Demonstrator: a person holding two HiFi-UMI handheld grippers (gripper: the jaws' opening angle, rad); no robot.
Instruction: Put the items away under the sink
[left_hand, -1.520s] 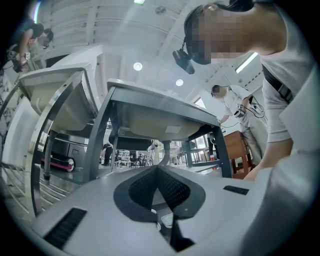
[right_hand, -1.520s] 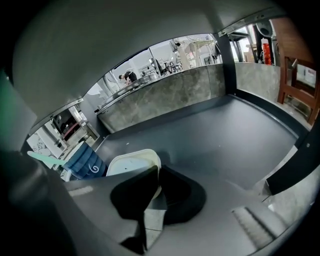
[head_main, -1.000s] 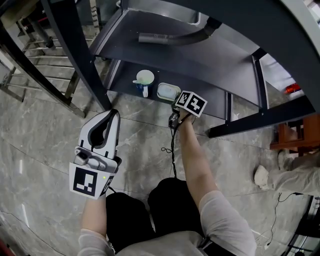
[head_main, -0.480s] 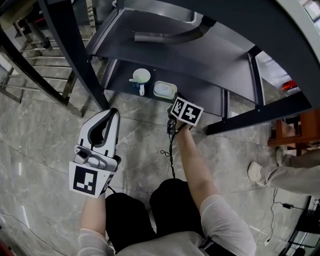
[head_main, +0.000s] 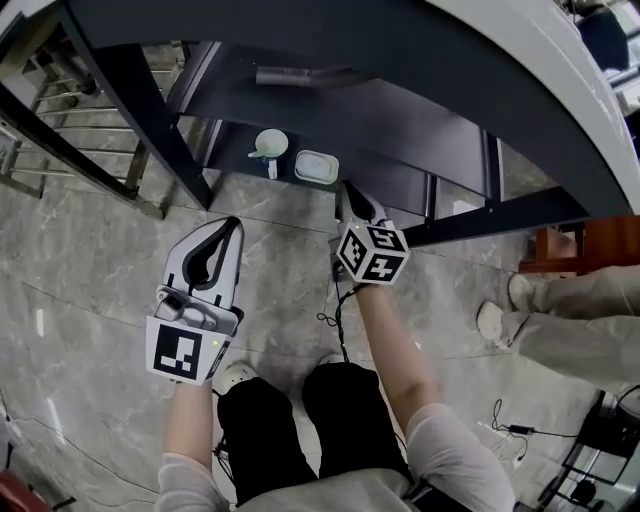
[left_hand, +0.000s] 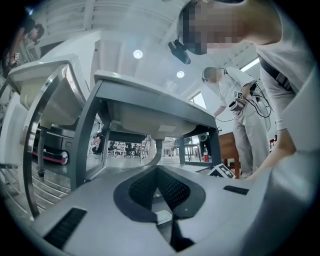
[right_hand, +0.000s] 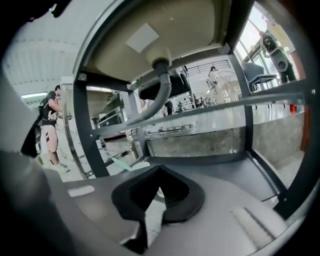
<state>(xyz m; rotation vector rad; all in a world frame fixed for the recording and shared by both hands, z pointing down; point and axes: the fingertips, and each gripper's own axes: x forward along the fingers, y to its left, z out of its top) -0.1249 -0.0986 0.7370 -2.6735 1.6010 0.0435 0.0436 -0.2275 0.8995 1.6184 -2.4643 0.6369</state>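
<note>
- Dark grey metal shelf (head_main: 405, 185) runs beneath the sink basin (right_hand: 165, 30), in the upper centre of the head view. A grey drain pipe (head_main: 300, 75) crosses above it.
- Two items stand on that shelf. A white cup on a blue base (head_main: 270, 143) is at the left, and a pale rectangular lidded box (head_main: 316, 166) sits just beside it to the right. What is inside the cup is too small to tell.
- Right gripper (head_main: 355, 198): it points up the frame at the shelf's front edge, with its marker cube below it. The box lies just up and left of its tips, near but apart, and the cup is further left.
- Right gripper view (right_hand: 159, 170): the jaws are pressed together with nothing between them. A pale green and white shape shows just above the left jaw and cannot be identified. The drain pipe (right_hand: 157, 95) hangs above.
- Left gripper (head_main: 230, 224): it is held at the lower left over the grey marbled floor (head_main: 90, 260), well apart from the shelf and both items.
- Left gripper view (left_hand: 157, 169): the jaws are closed tip to tip and hold nothing. They aim at the space under the sink.
</note>
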